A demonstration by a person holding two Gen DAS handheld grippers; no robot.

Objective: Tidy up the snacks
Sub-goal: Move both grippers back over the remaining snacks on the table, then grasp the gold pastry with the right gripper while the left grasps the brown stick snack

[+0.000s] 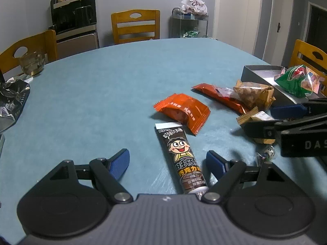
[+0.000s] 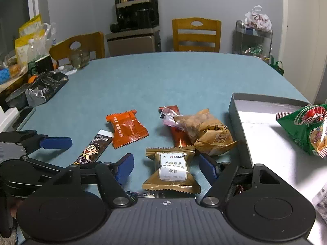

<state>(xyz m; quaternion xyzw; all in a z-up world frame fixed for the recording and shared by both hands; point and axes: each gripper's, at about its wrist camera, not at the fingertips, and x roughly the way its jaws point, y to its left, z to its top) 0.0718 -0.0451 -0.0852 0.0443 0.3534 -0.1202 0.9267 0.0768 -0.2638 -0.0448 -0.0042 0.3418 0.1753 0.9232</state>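
On the blue table [image 1: 102, 94] a black chocolate tube with a cartoon face [image 1: 184, 159] lies between the fingers of my left gripper [image 1: 167, 161], nearer the right pad and untouched; the jaws stand open. My right gripper [image 2: 165, 166] is open around a gold packet with a white label [image 2: 171, 167], pads clear of it. Beyond lie an orange packet [image 2: 126, 128], a red-brown bar [image 2: 177, 138], a pink wrapper [image 2: 169, 118] and a brown bag of nuts [image 2: 206, 132]. A grey box [image 2: 233, 110] at the right holds a green chip bag [image 2: 306, 130].
A crumpled black-and-silver bag [image 2: 45, 87] and a glass bowl [image 2: 79, 58] sit at the table's left side. Wooden chairs [image 2: 196, 34] stand around the far edge. A small wrapped candy [image 1: 267, 153] lies near the right gripper's fingers [image 1: 286, 110].
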